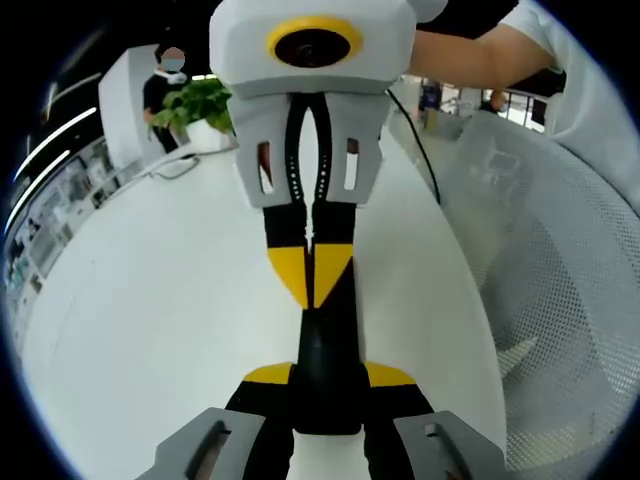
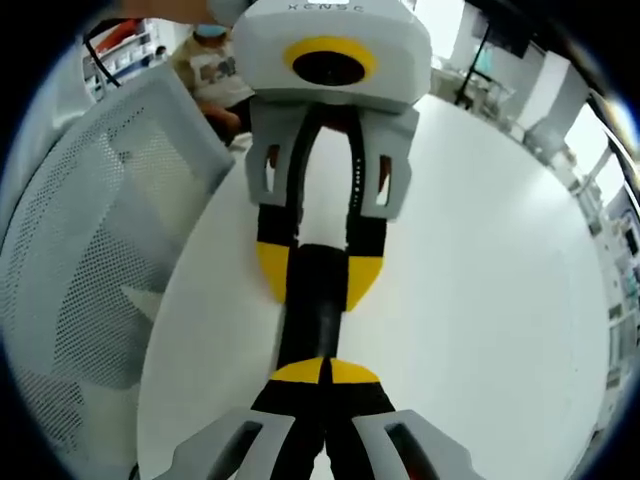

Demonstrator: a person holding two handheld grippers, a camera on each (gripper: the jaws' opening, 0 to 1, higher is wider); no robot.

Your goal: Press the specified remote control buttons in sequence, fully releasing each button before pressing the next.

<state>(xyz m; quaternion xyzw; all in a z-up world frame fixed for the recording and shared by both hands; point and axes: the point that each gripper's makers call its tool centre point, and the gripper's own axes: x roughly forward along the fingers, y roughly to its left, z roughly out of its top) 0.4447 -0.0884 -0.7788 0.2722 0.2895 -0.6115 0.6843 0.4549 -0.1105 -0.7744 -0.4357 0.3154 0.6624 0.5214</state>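
Partly cut-off lettering on the left tongs (image 2: 315,285), not readable

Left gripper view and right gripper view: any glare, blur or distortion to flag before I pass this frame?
Left gripper view: strong fisheye bending; the white table is nearly blown out, and the black remote shows no button detail. Right gripper view: same curvature, bright background top right, the mesh chair sharp, the remote a featureless dark strip.

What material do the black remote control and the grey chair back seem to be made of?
The slim black remote control looks like smooth, slightly glossy plastic: it shows soft reflections. The grey mesh chair back seems to be perforated plastic or woven mesh, with a regular pattern of small holes; which one is unclear.
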